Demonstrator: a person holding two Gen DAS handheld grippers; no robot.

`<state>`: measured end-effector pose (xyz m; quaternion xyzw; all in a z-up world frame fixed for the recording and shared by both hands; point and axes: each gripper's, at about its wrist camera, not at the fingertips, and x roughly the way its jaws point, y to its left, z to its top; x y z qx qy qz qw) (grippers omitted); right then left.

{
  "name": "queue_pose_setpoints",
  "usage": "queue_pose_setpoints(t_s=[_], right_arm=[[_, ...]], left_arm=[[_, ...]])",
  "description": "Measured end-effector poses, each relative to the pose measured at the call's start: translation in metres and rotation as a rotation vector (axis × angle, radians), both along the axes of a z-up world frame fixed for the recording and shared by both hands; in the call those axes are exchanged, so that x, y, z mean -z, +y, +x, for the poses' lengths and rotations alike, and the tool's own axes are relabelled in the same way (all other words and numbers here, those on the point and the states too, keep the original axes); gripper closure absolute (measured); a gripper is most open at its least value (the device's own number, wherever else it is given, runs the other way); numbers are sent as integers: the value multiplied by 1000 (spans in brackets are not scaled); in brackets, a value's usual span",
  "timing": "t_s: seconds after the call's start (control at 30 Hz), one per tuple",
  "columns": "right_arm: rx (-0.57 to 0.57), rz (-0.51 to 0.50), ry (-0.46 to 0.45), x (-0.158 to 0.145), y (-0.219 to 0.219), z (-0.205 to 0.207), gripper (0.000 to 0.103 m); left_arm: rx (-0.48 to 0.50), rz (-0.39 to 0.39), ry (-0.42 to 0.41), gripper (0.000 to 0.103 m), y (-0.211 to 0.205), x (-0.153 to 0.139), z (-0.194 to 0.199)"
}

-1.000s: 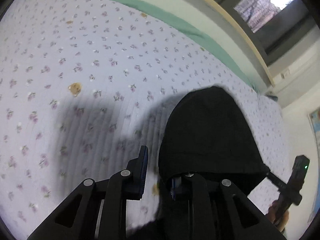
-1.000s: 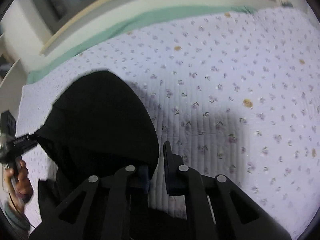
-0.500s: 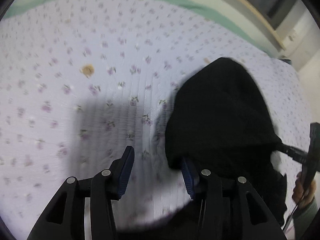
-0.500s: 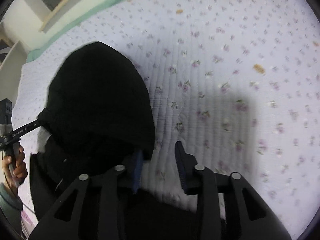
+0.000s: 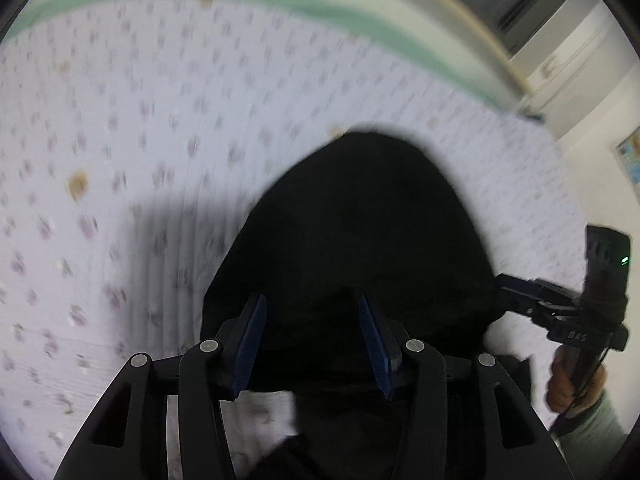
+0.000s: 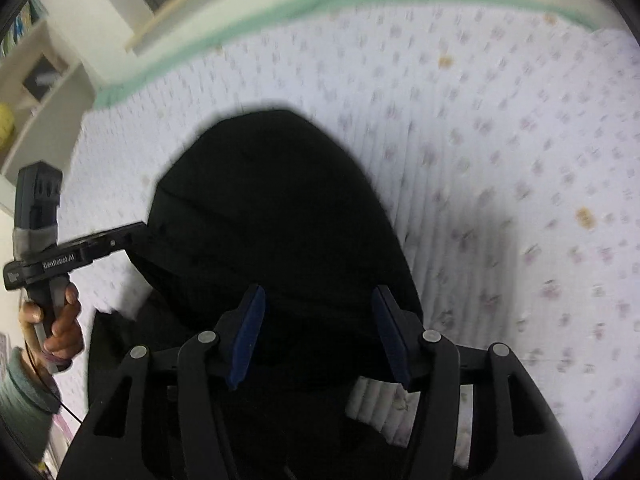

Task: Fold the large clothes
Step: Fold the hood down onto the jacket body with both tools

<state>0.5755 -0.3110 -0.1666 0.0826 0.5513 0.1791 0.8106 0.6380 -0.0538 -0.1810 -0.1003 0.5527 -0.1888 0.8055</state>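
A black hooded garment lies on the flowered bedspread; its rounded hood [image 5: 360,216] points away from me and also shows in the right wrist view [image 6: 272,200]. My left gripper [image 5: 312,320] is open, its blue pads apart over the hood's base, holding nothing. My right gripper [image 6: 316,320] is open too, over the same dark cloth. The right gripper also shows at the right edge of the left wrist view [image 5: 504,292], at the hood's side. The left gripper shows at the left of the right wrist view [image 6: 138,236], touching the hood's edge.
The quilted bedspread [image 5: 120,160] spreads to the left and far side, with a green sheet edge [image 5: 360,20] and a wooden frame behind. Shelves [image 6: 36,92] stand at the left of the right wrist view. A window is at the upper right.
Both grippers have let go of the hood's edges and opened wide. Both have shifted inward over the black cloth. The views are blurred from motion.
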Motion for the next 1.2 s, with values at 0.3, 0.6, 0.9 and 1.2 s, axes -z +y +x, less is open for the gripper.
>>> queue_pose_setpoints(t_s=[0.3,0.6,0.9,1.2], right_arm=[[-28,9,64,24,-6,6,51],[-60,65,-39,-43,-33,38,39],[-120,160,48,-9,-18,101,37],[-162,282,151,45,4,134,28]], left_arm=[[17,30,26,54,-2,23,-8],[137,-39,-146,25,7,-81,4],[205,-84,5,23,2,-33,88],[218,-282,209,25,2,35,109]])
